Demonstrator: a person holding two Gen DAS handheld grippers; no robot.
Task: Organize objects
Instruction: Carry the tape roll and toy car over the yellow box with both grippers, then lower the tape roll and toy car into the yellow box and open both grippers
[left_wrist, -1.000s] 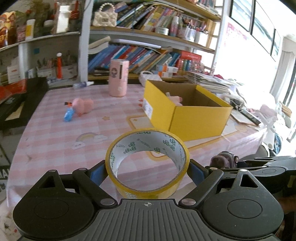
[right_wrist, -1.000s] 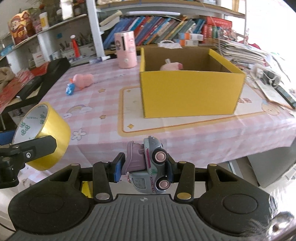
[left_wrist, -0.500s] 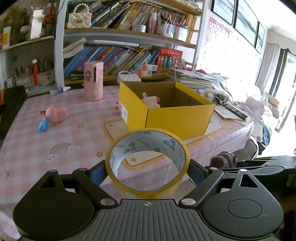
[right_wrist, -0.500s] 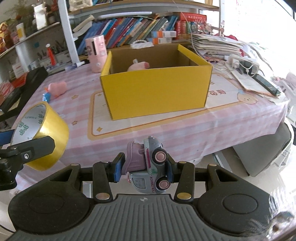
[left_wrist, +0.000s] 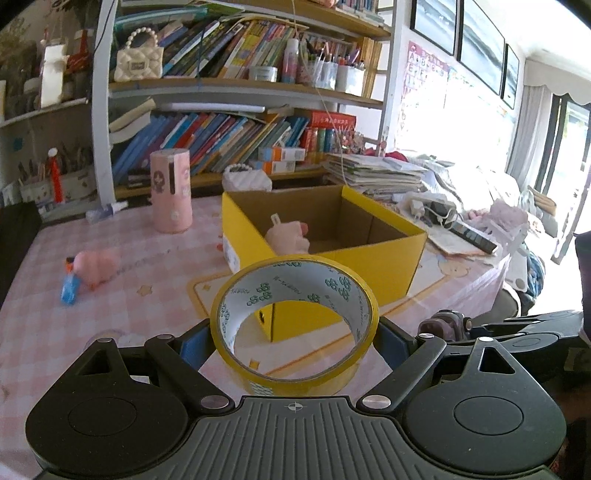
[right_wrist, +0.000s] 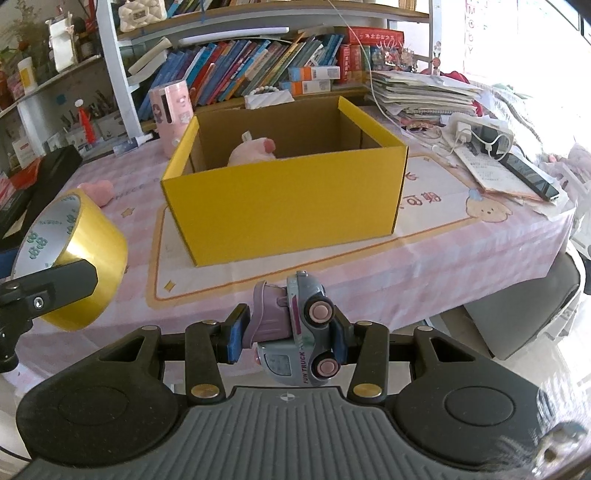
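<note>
Your left gripper (left_wrist: 294, 338) clamps a roll of yellow tape (left_wrist: 295, 325) between its blue pads, and your right gripper (right_wrist: 290, 332) pinches a toy truck (right_wrist: 295, 328) turned on its side, wheels facing right. Ahead of both lies the table (right_wrist: 436, 258) with its pink checked cloth, where the open yellow box (right_wrist: 284, 206) stands with a pink plush toy (right_wrist: 255, 149) inside. Beyond the box a pink cylinder (left_wrist: 170, 190) stands upright, crowded bookshelves (left_wrist: 236, 92) fill the wall, and bright windows lie to your right.
</note>
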